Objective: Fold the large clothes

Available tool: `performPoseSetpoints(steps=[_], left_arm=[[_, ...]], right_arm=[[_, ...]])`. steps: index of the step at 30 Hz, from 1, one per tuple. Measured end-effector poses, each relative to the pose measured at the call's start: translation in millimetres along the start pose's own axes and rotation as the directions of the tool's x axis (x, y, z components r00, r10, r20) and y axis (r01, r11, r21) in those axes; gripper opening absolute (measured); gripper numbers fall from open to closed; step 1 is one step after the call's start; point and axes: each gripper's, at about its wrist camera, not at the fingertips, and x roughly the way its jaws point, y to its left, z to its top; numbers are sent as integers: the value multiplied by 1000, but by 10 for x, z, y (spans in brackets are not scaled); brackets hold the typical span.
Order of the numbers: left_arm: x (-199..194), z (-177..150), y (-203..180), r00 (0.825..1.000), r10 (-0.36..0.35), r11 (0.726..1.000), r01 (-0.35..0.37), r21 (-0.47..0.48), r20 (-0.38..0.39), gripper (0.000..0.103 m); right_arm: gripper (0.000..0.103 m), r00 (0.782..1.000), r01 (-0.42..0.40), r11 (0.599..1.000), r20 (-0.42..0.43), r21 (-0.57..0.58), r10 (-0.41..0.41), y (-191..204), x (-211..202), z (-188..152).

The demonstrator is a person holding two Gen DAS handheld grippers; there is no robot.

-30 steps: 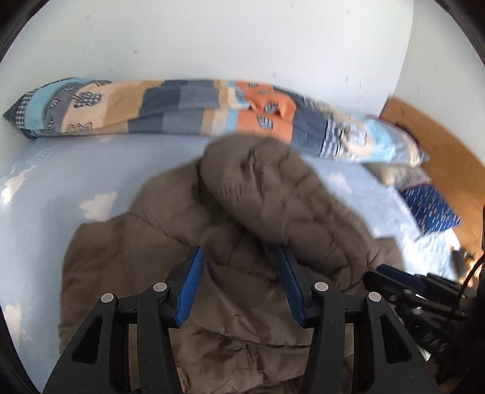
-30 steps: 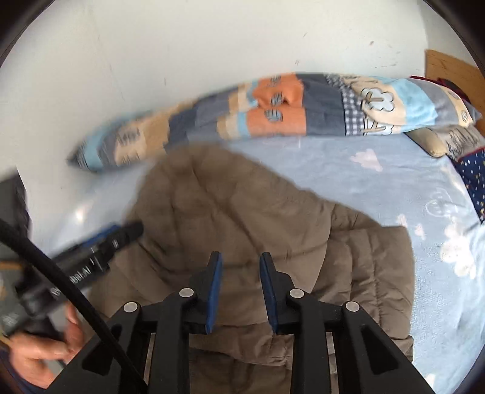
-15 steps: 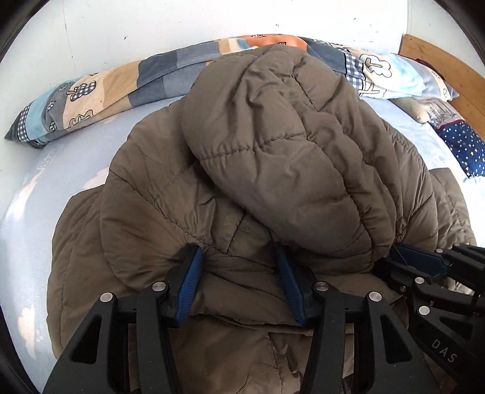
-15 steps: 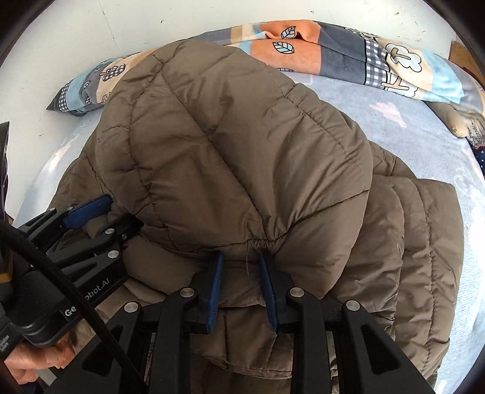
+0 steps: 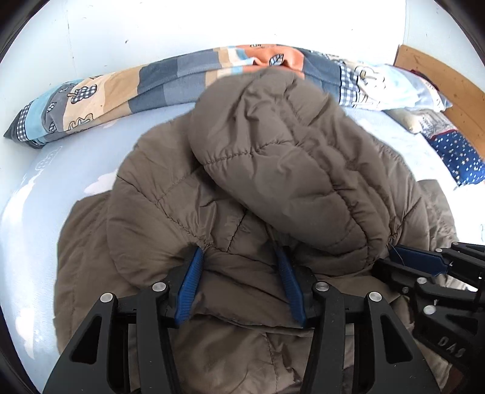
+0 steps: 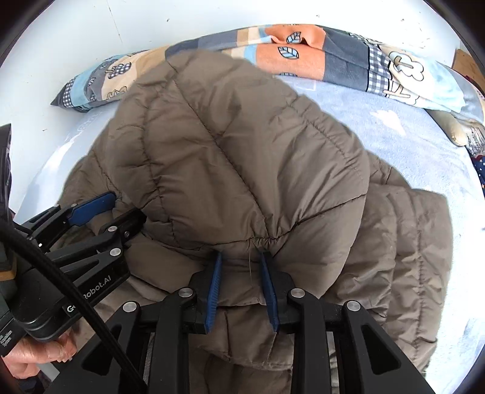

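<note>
- At nine o'clock in my left wrist view the pale blue bed sheet (image 5: 39,218) lies bare, with white cloud shapes printed on it.
- From ten to one o'clock a rolled patchwork quilt (image 5: 169,78) in blue, tan, grey and orange runs along the white wall (image 5: 212,24).
- The brown puffer jacket (image 5: 169,212) fills the middle of the bed, its quilted body spread flat on the sheet.
- Its hood (image 5: 282,169) is turned over onto the jacket's body, reaching up toward twelve o'clock until it overlaps the quilt.
- My left gripper (image 5: 239,257) sits at six o'clock, its blue pads clamped on a thick bunch of the jacket at the base of the hood; the padding puckers against both pads.
- My right gripper (image 5: 391,251) comes in at four o'clock in that view, its blue tip tucked under the hood's gathered edge.
- At two o'clock a wooden headboard (image 5: 448,81) stands behind a navy star-print pillow (image 5: 457,157).
- In my right wrist view the left gripper (image 6: 112,206) enters at nine o'clock, my hand (image 6: 33,354) on its handle at eight o'clock.
- At six o'clock there, the right gripper's narrow-set pads pinch the hood's seam, where the fabric gathers into a pucker.
- The jacket's folded sleeve side (image 6: 409,242) lies at three o'clock on the sheet.
</note>
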Motion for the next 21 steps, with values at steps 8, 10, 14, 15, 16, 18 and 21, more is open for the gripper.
performPoseSetpoints(steps=[8,10,14,15,16,18,21], left_arm=[[-232,52,83,999,-14,999,15,-31,34,52],[-218,46,109,1000,-2,1000,3,-24,27,52],[-159,22,157,1000,3,1000,-3,-9,7,52],[-151,17,158,1000,6,1000,-6,-2,5,52],[-143,13,150,1000,9,1000,-9,6,3,52],[-126,2,126,1000,20,1000,-20,22,1,52],[-100,-9,101,999,32,999,-32,44,-2,53]], right_arm=[[32,995,-11,998,102,66,4,-140,-428,43],[32,994,-4,998,111,62,-3,-118,-425,22],[32,998,5,999,67,53,-8,-103,-290,1],[32,998,10,999,54,49,-13,-90,-243,-12],[32,999,14,999,44,44,-16,-88,-203,-7],[32,999,28,999,26,28,-28,-72,-130,-10],[33,999,31,999,15,29,-31,-75,-72,-20]])
